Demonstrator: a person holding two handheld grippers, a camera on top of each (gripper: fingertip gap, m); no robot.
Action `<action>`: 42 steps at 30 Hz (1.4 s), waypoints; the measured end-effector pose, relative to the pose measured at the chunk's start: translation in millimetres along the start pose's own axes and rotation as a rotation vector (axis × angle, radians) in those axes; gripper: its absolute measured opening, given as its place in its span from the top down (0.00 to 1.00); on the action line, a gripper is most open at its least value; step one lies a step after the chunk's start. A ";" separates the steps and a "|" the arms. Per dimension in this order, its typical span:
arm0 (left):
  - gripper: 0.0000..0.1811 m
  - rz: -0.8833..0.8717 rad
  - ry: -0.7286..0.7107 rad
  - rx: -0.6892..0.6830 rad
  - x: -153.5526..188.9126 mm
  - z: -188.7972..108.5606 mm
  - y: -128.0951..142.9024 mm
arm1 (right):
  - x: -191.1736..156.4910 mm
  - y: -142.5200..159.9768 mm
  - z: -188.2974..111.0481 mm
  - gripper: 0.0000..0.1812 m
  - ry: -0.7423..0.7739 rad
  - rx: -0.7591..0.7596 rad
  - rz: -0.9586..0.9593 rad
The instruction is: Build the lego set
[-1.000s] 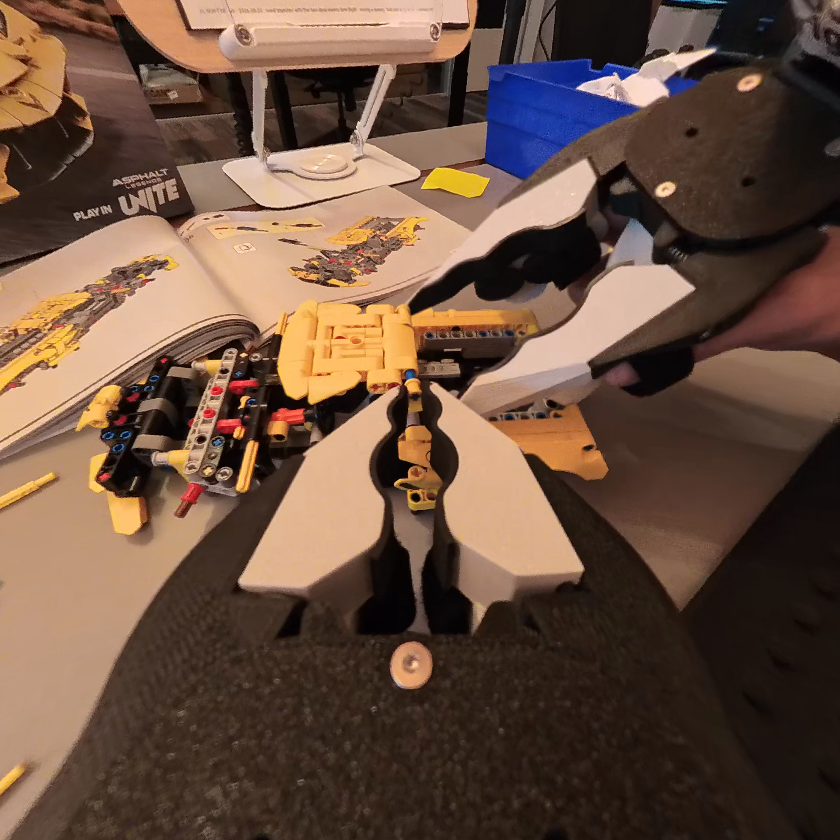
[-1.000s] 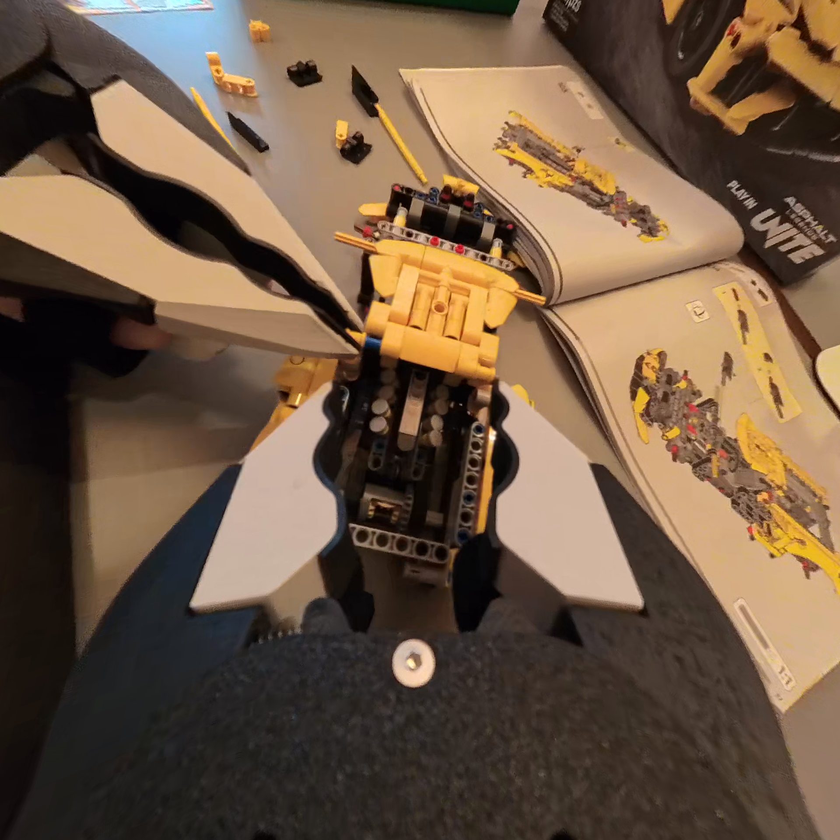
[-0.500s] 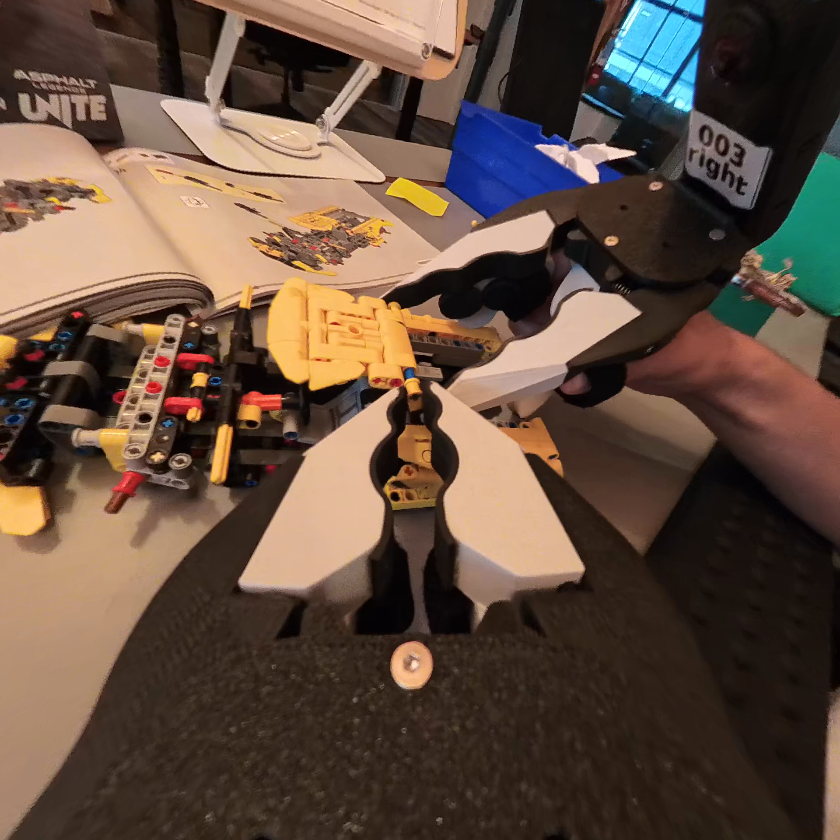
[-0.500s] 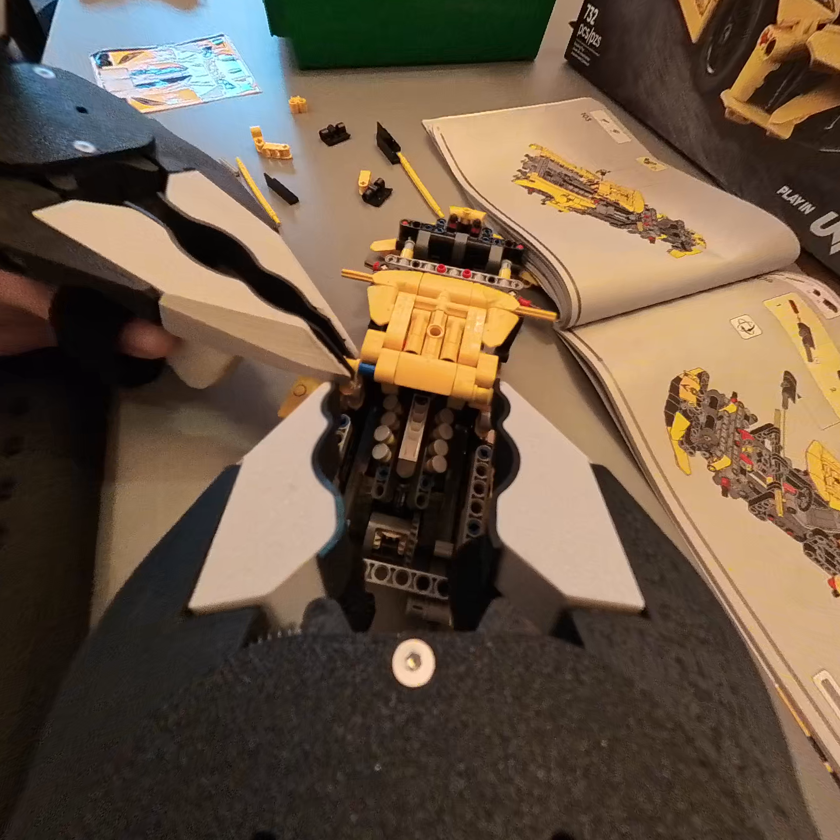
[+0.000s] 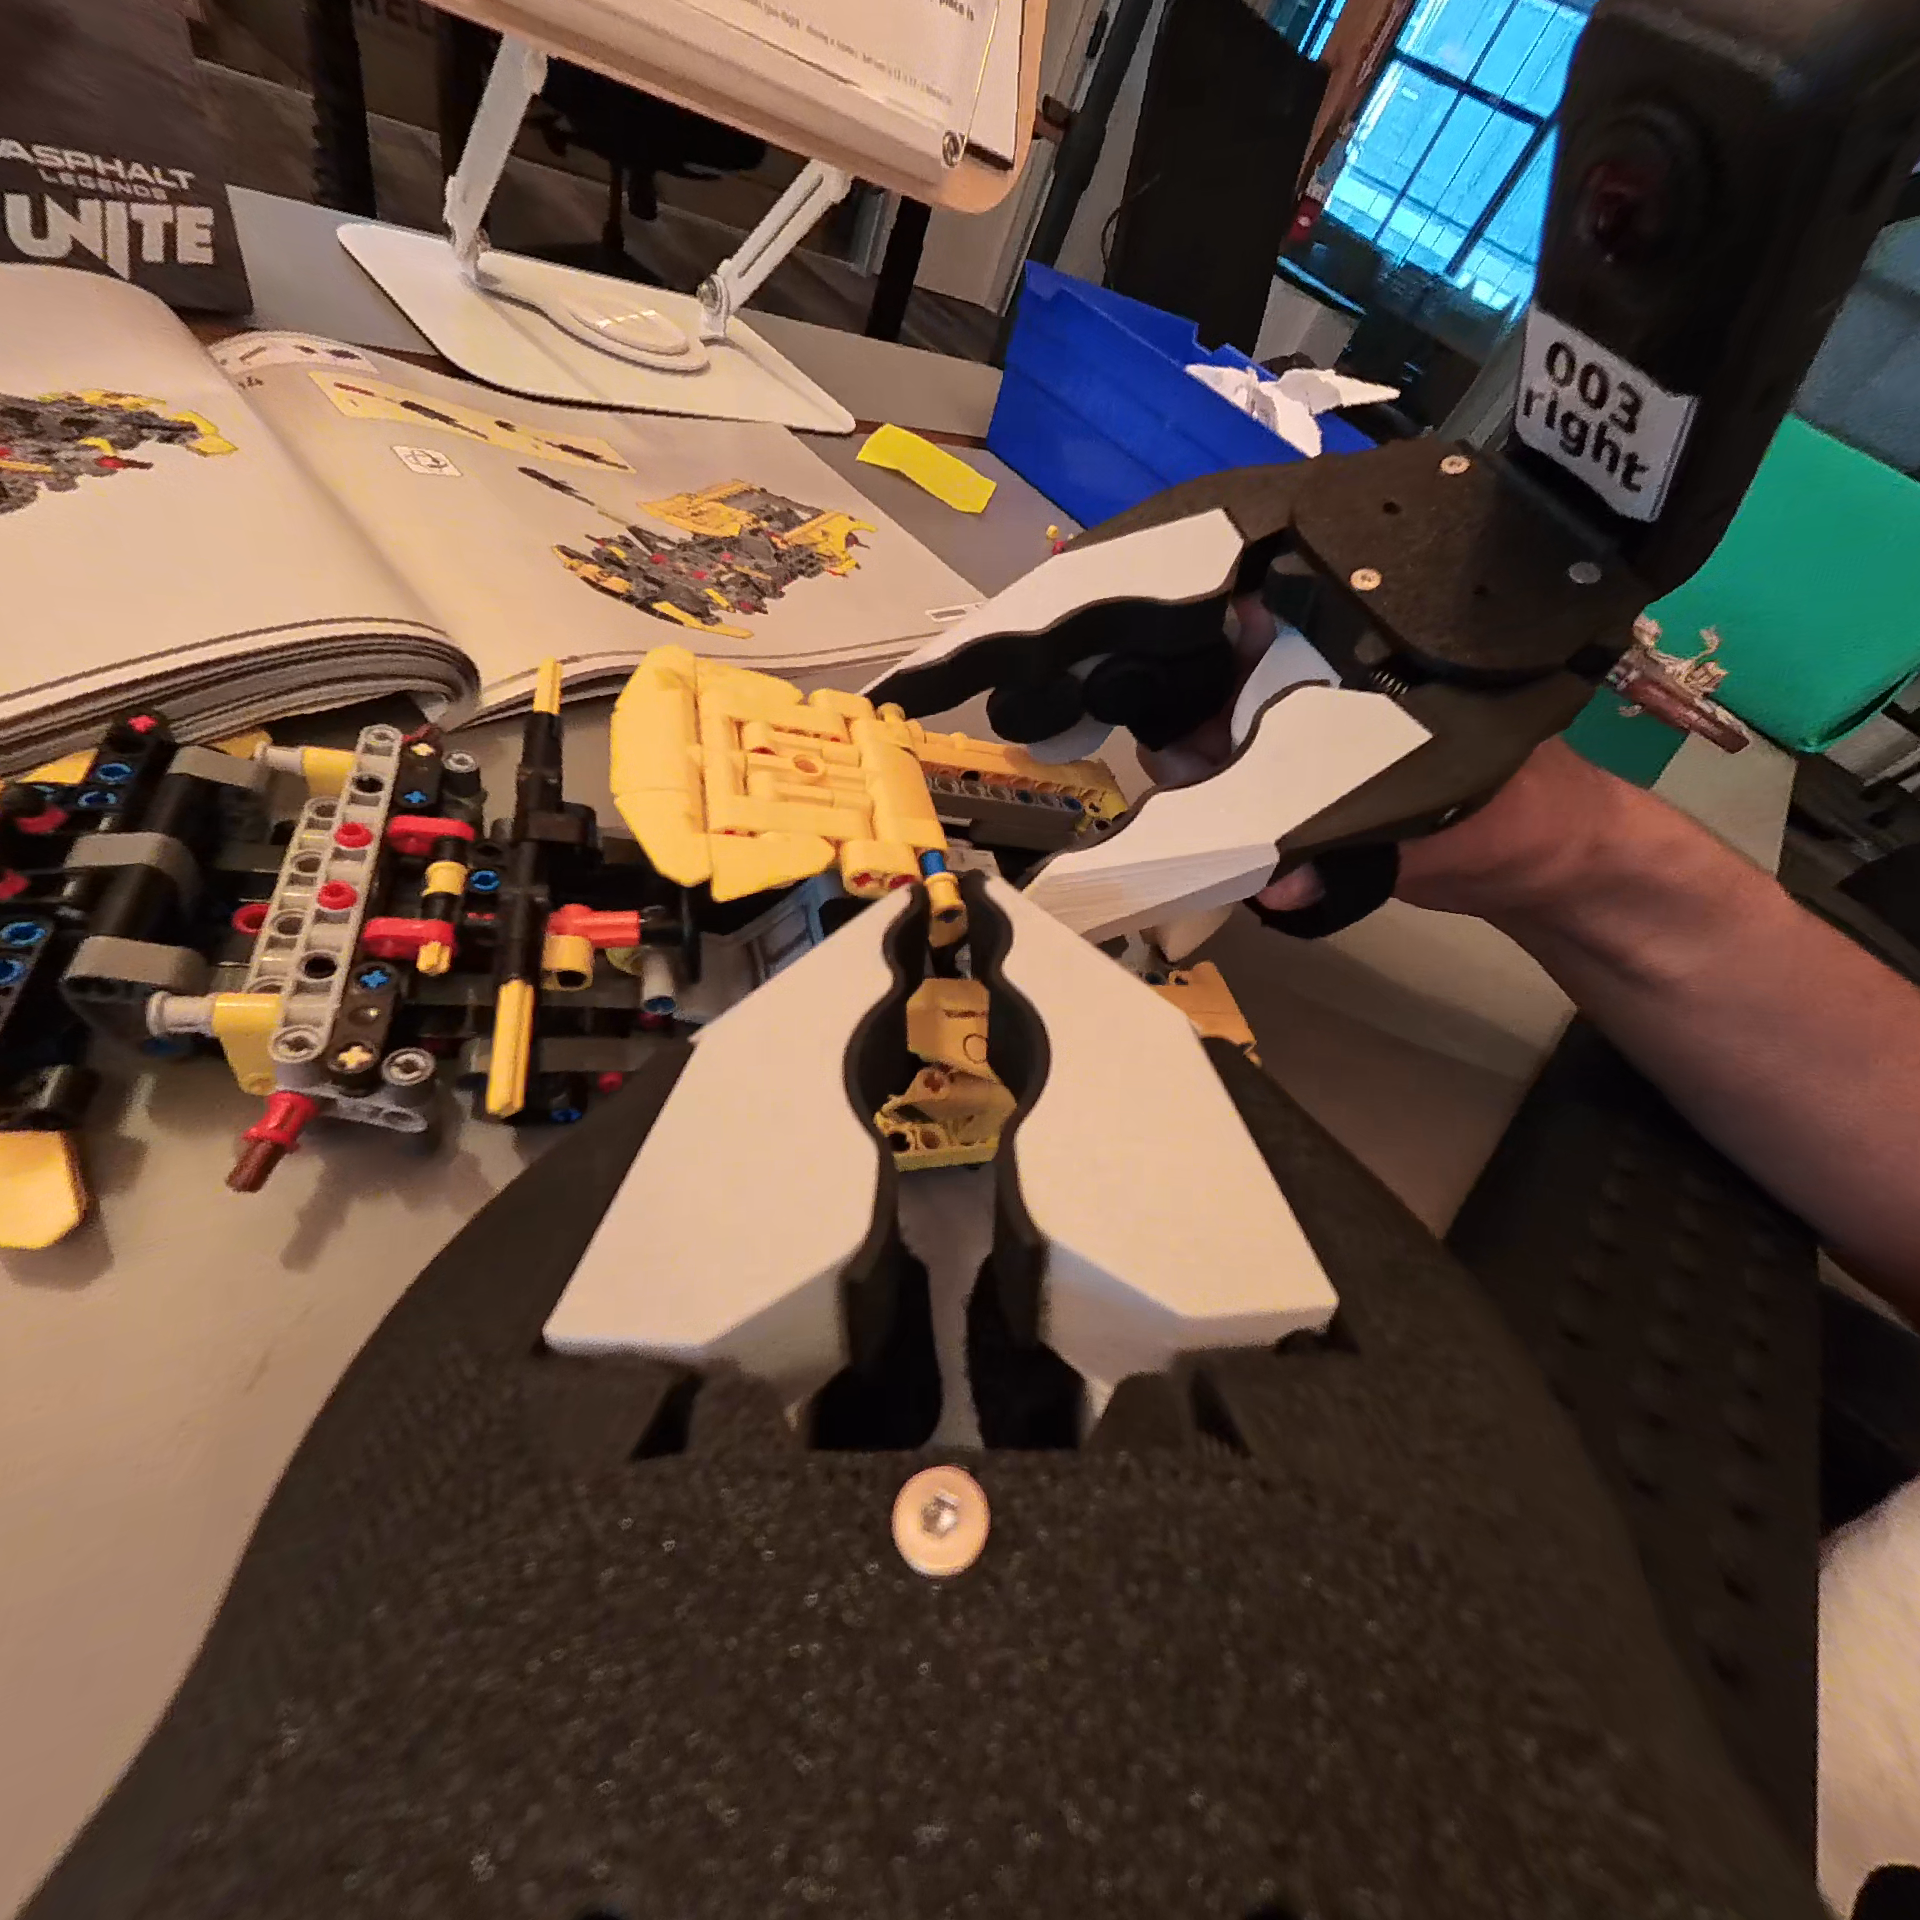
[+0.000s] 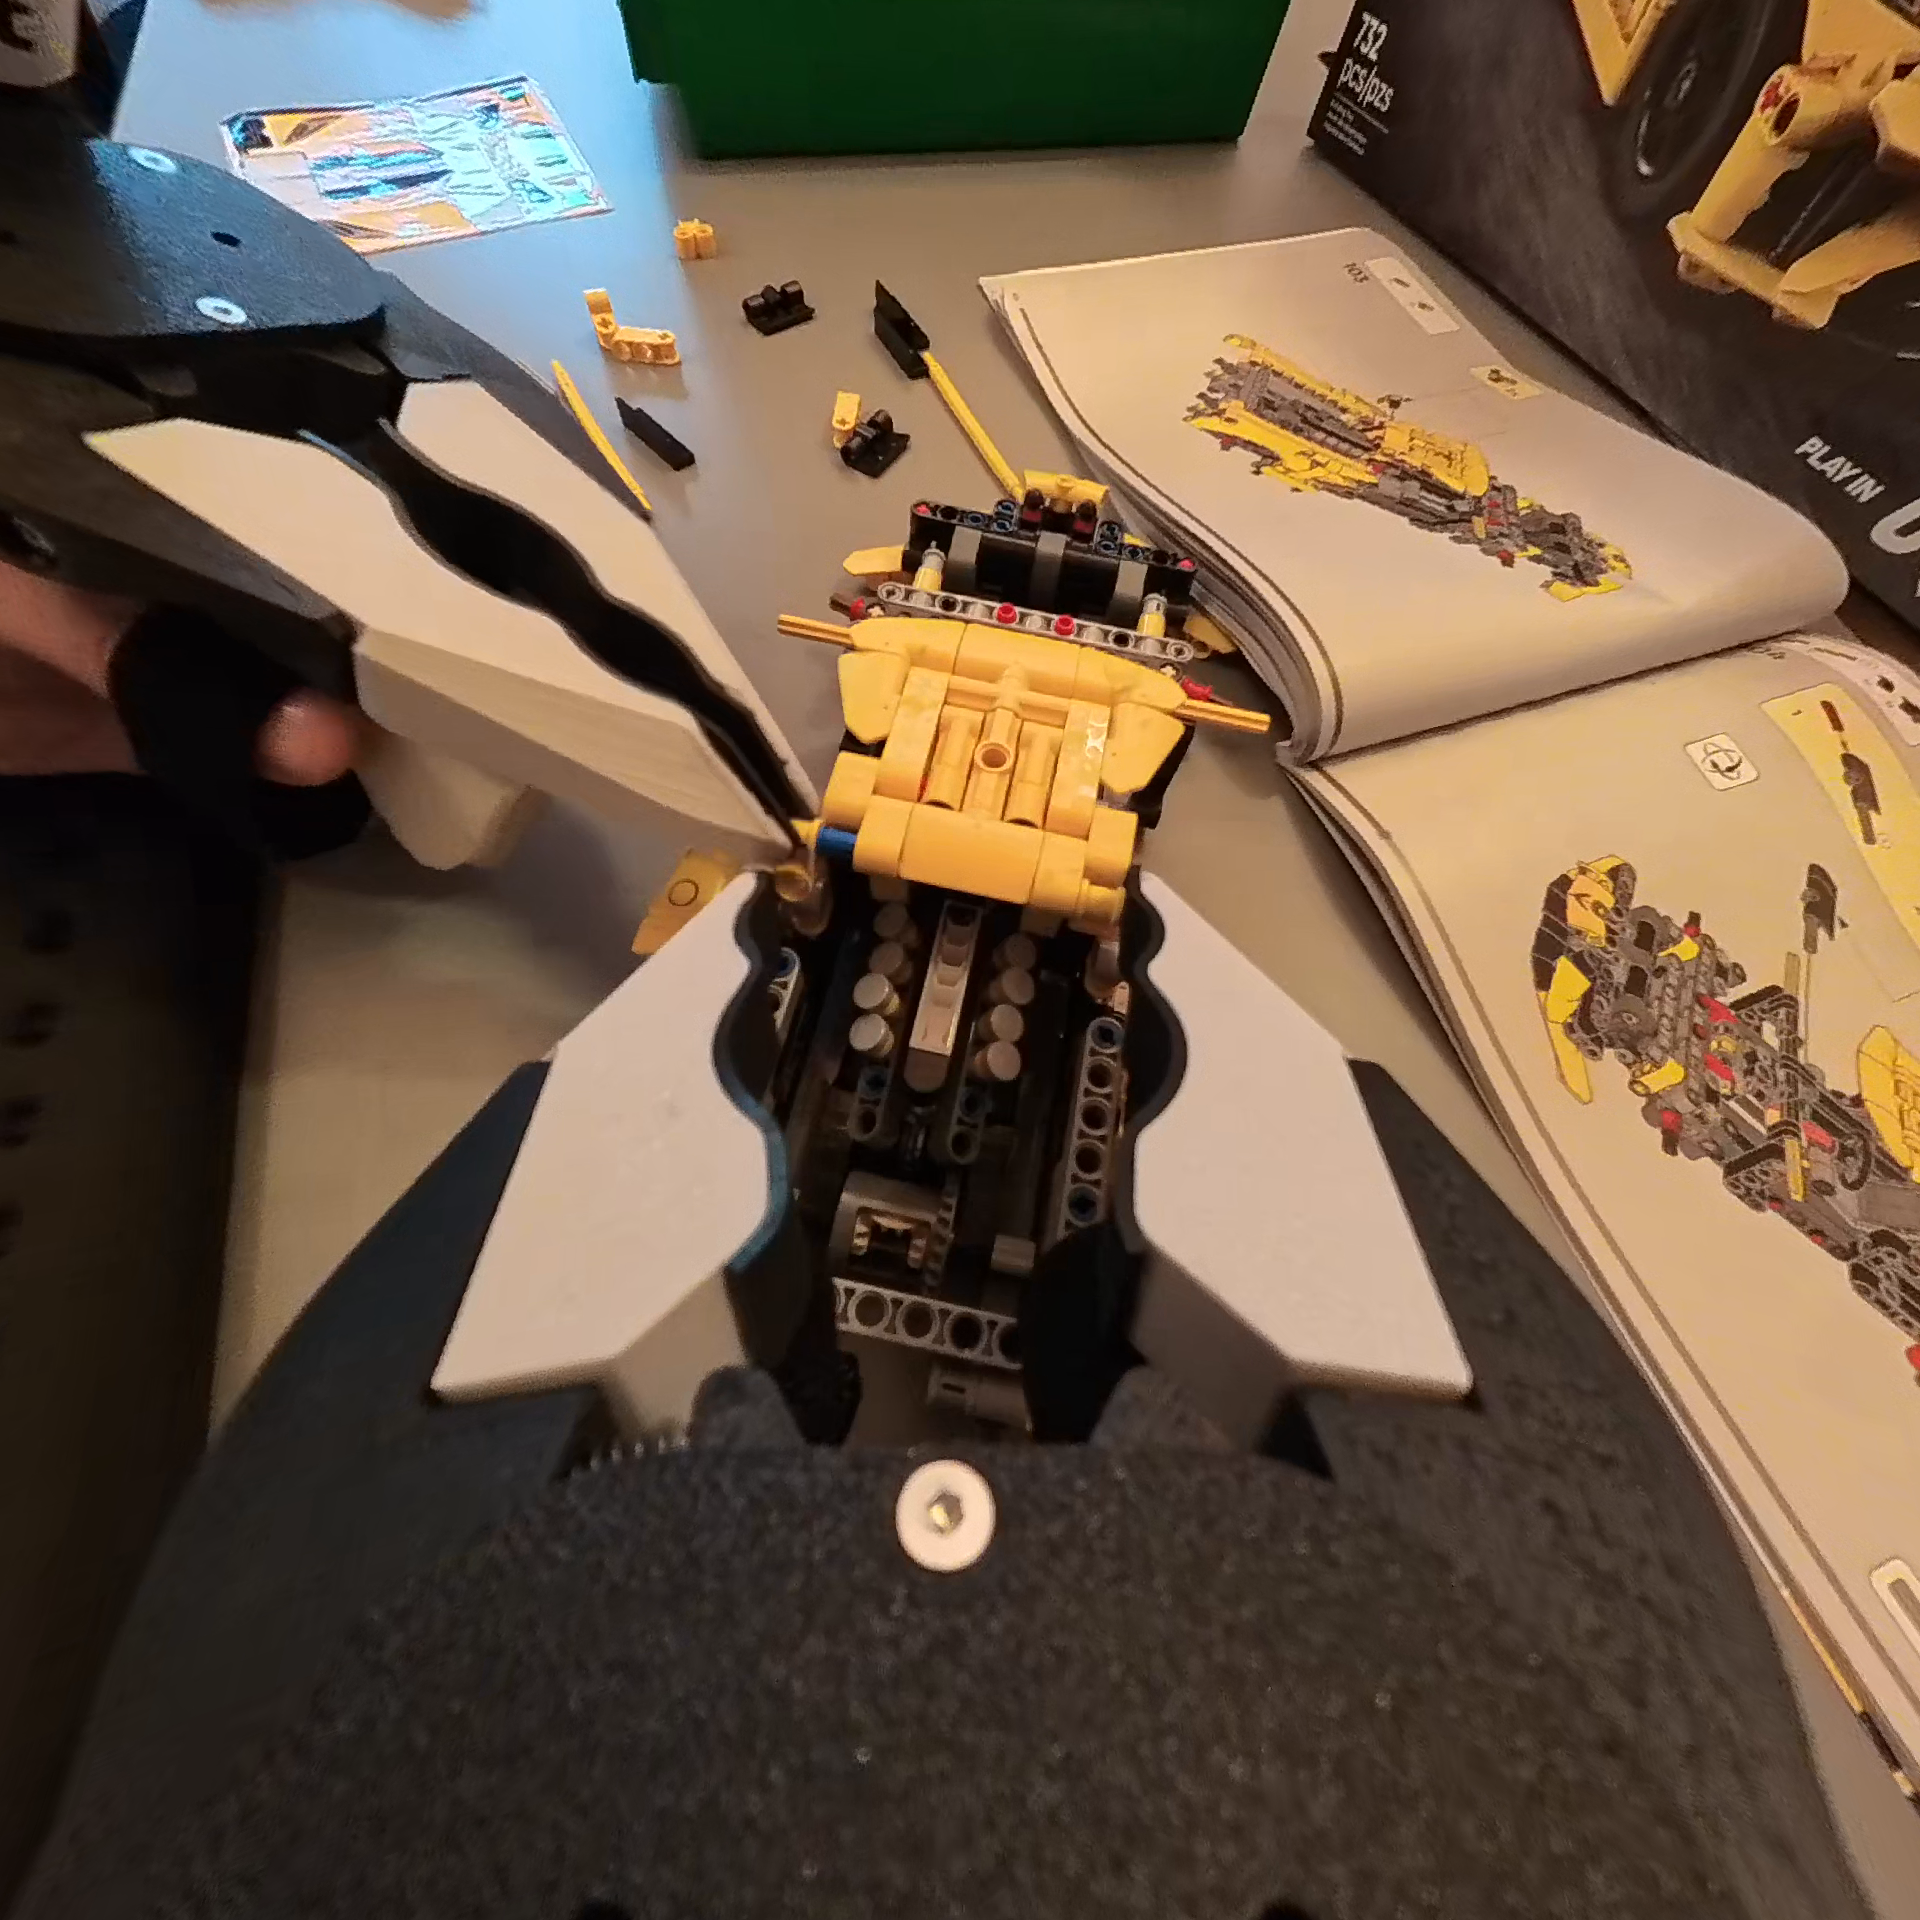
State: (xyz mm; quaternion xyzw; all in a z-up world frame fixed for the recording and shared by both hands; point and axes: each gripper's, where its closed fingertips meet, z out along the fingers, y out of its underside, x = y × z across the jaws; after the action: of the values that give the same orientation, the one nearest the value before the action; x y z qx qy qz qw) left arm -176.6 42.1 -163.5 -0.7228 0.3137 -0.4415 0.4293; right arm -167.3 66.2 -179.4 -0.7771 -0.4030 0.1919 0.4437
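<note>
White lettering is noted on the dark set box (image 5: 94,208) standing behind the instruction booklet (image 5: 343,540). A white label (image 5: 1590,431) with black characters is stuck on a black camera housing (image 5: 1662,187), well right of the booklet. Fine print on the sheet (image 5: 831,62) clipped above the booklet's far side is too small to be read.
</note>
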 end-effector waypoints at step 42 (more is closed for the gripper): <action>0.97 -0.126 0.165 -0.346 -5.5 -6.5 -0.6 | 0.7 -5.6 5.0 0.64 0.110 0.006 -0.016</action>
State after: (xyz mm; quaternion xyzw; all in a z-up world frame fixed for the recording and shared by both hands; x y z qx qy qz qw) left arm -184.8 44.7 -163.3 -0.7653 0.3730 -0.4648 0.2431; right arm -172.7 70.9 -177.3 -0.7820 -0.3836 0.1467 0.4689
